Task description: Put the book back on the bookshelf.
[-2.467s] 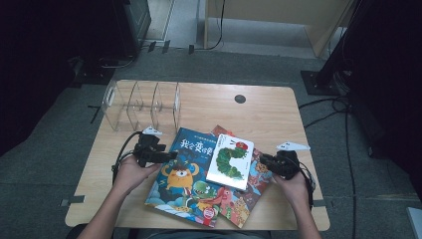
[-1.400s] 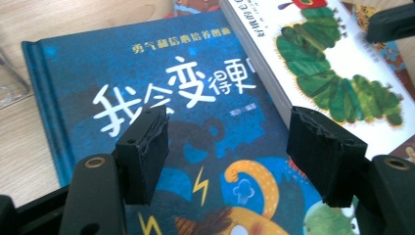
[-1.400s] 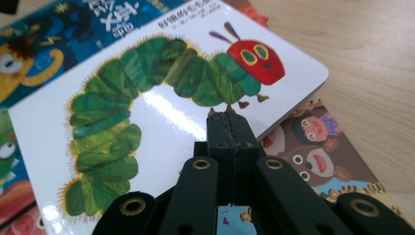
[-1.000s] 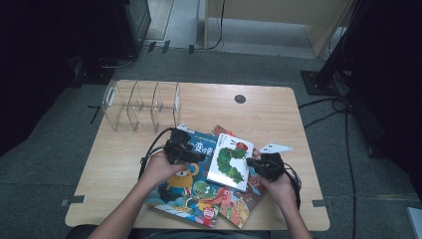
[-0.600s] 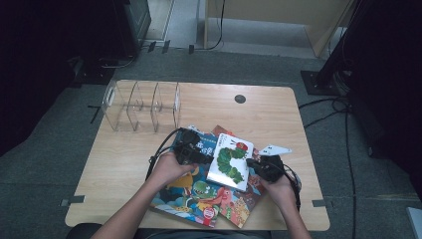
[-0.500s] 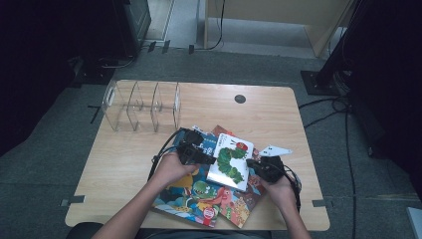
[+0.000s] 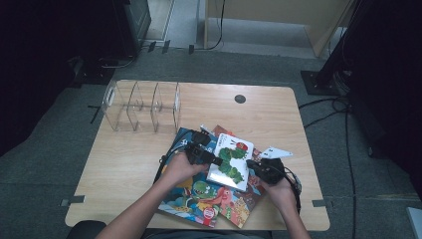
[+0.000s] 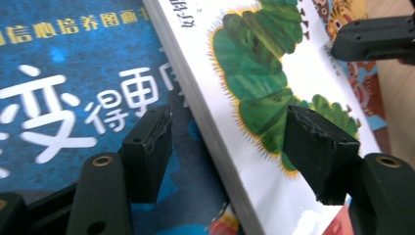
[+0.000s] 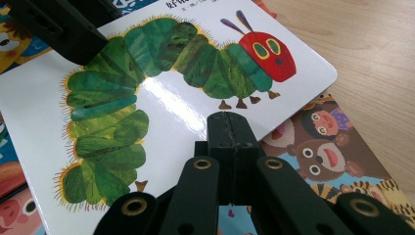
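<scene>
I see a light wooden table point(image 7: 129, 164) with rounded corners, standing on grey carpet. Near its far edge there is a small round dark grommet point(image 7: 240, 98) set into the top. At the far left stands a clear acrylic rack point(image 7: 142, 106) with upright dividers, directly on the wood. Toward the near middle, two large picture books lie flat on the table side by side and overlapping: a blue book point(image 7: 191, 191) with white characters on its cover, and beside it an animal book point(image 7: 249, 199) with cartoon monkeys. The wood to the left, far right and far middle is bare
</scene>
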`<state>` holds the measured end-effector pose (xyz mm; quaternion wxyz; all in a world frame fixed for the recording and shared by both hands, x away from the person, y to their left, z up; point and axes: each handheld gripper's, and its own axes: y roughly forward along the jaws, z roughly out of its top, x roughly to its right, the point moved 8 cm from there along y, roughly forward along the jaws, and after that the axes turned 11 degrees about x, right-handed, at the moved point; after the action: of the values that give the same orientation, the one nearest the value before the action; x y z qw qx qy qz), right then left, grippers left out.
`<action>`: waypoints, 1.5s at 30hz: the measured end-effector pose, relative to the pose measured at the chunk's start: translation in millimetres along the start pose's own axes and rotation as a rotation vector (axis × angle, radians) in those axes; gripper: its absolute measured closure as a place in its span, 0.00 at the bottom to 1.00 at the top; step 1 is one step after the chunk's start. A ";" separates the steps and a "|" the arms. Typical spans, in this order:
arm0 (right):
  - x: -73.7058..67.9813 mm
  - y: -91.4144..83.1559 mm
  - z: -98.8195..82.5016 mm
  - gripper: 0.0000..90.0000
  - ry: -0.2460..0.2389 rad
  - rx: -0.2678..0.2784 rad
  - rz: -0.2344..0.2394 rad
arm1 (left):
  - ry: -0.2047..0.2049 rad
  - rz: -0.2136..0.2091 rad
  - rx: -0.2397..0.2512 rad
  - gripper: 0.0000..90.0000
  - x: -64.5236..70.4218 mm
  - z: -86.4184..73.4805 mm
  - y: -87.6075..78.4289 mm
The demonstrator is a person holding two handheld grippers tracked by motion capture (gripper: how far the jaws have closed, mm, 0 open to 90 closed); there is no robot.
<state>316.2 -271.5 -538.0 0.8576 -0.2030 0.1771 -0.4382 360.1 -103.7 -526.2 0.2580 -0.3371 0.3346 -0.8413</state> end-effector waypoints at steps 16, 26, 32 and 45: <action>0.0 -6.3 -4.8 1.00 -0.016 0.009 0.019 | -0.028 0.009 -0.022 0.42 6.1 2.2 4.5; 2.3 -7.3 -15.4 1.00 -0.039 -0.054 -0.024 | -0.011 0.034 -0.018 0.42 7.2 1.5 5.1; 2.4 -6.6 -16.1 1.00 -0.035 -0.045 -0.010 | -0.034 0.046 -0.012 0.45 5.8 1.5 4.3; -3.3 -0.3 -15.8 1.00 0.020 -0.026 0.064 | -0.203 -0.045 0.085 0.61 -1.1 22.0 -22.5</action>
<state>306.6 -272.0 -550.9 0.8667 -0.2037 0.1978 -0.4102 372.3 -97.1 -498.0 0.2856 -0.4166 0.2632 -0.8219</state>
